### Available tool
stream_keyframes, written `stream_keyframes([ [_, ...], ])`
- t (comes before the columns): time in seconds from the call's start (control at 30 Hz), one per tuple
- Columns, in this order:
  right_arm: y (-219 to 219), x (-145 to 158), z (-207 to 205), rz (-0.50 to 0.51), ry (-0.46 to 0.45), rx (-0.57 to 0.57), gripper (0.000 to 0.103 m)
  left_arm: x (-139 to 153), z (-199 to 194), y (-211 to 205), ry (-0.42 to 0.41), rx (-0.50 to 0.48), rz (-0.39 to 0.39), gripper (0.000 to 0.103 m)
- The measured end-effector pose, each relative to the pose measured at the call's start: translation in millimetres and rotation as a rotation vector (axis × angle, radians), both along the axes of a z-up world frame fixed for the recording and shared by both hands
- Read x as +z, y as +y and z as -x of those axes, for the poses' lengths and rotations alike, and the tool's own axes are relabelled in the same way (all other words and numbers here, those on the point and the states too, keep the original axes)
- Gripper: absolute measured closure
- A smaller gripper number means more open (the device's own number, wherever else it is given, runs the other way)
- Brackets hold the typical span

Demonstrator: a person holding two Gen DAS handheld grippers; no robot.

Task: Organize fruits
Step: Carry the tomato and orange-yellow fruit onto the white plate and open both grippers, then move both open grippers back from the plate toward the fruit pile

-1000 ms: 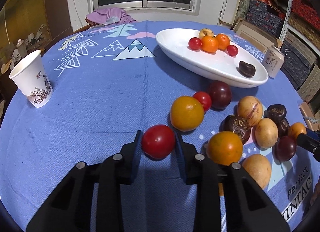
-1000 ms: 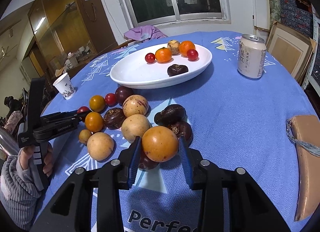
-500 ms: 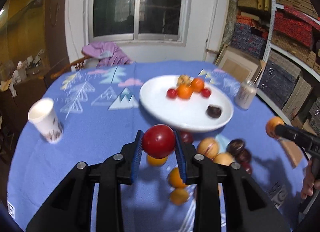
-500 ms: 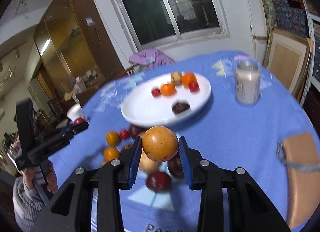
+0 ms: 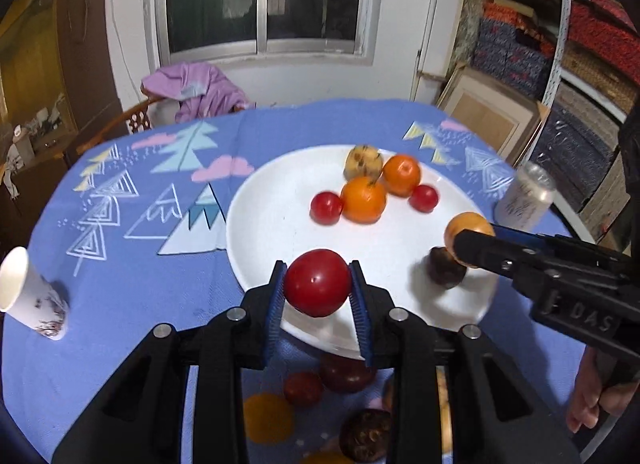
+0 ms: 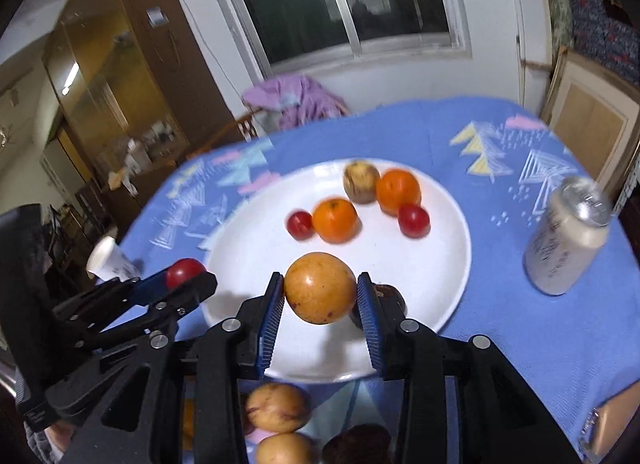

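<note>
Left gripper (image 5: pixel 318 284): clamped on a red fruit (image 5: pixel 317 282), held over the plate's (image 5: pixel 256 232) near rim.
Right gripper (image 6: pixel 320 288): clamped on a yellow fruit (image 6: pixel 320 287), above the plate.
Done: six fruits lie on the plate.
Left: both held fruits are to be set down; several remain on the cloth (image 5: pixel 132 288).

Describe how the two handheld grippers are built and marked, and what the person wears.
Both the left gripper and the right gripper are matte black plastic, with two angular fingers lined with ribbed blue pads and silver bolt heads at the joints. The right one's body has embossed lettering, partly legible. A grey ribbed sleeve shows by the left handle.
</note>
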State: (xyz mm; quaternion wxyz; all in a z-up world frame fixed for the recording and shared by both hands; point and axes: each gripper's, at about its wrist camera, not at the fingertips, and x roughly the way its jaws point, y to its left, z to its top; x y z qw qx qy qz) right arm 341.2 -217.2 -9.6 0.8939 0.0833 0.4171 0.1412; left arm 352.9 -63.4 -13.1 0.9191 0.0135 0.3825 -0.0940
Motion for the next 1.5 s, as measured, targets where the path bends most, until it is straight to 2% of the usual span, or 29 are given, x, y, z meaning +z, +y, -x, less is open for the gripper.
stream_keyframes([
  [0.3,10.7,-27.5,-30.9,0.017,0.05,0.01,0.065,-30.9,-34.3,6.1,0.045,0.002,0.007,0.072],
  [0.33,11.2,-30.1,-32.8,0.014,0.052,0.011,0.065,-32.3,-35.0,6.0,0.046,0.002,0.011,0.067],
  [0.4,12.3,-31.3,-32.6,0.014,0.045,0.02,0.064,-33.7,-35.1,4.0,0.04,-0.009,0.003,0.064],
  [0.43,12.3,-31.1,-32.5,0.01,0.046,0.022,0.064,-33.5,-34.9,2.7,0.037,-0.014,-0.003,0.06],
  [0.47,11.7,-30.3,-32.2,0.0,0.049,0.023,0.063,-32.8,-34.0,2.2,0.032,-0.016,-0.001,0.05],
  [0.53,10.4,-28.3,-31.9,-0.018,0.052,0.018,0.057,-30.0,-31.0,1.7,0.014,-0.015,-0.001,0.041],
  [0.6,7.5,-24.2,-30.3,-0.027,0.041,0.005,0.051,-27.0,-27.5,2.2,0.007,-0.017,-0.002,0.039],
  [0.7,-0.8,-5.4,-22.7,-0.06,0.007,-0.023,0.045,-17.9,-19.0,7.7,-0.015,0.0,0.007,0.024],
  [0.77,-8.0,14.5,-11.2,-0.106,-0.028,-0.038,0.034,-5.9,-8.9,15.4,-0.051,0.031,0.006,0.013],
  [0.83,-13.9,39.7,11.8,-0.135,-0.075,-0.047,0.026,8.1,3.7,22.8,-0.078,0.05,0.005,0.012],
  [0.9,-17.2,58.6,39.8,-0.123,-0.126,-0.054,0.009,19.4,19.8,31.0,-0.097,0.066,0.009,0.009],
  [0.93,-19.3,65.5,55.1,-0.119,-0.154,-0.06,0.005,23.4,31.3,35.3,-0.107,0.073,0.012,0.006],
  [1.03,-28.8,64.6,110.1,-0.14,-0.215,-0.033,0.003,20.1,75.1,47.0,-0.126,0.085,0.01,0.005],
  [1.17,-54.2,29.3,174.5,-0.164,-0.268,-0.11,0.003,-12.3,134.6,62.2,-0.101,0.122,0.001,0.004],
  [1.3,-76.9,1.2,199.5,-0.231,-0.185,-0.155,0.003,-36.5,171.9,58.8,-0.071,0.108,-0.05,0.004],
  [1.4,-83.0,-10.4,199.8,-0.265,-0.124,-0.181,0.003,-39.2,185.9,49.7,-0.104,0.087,-0.101,0.004],
  [1.5,-73.2,-19.1,195.0,-0.212,-0.083,-0.166,0.003,-45.0,183.7,44.2,-0.079,0.062,-0.119,0.004],
])
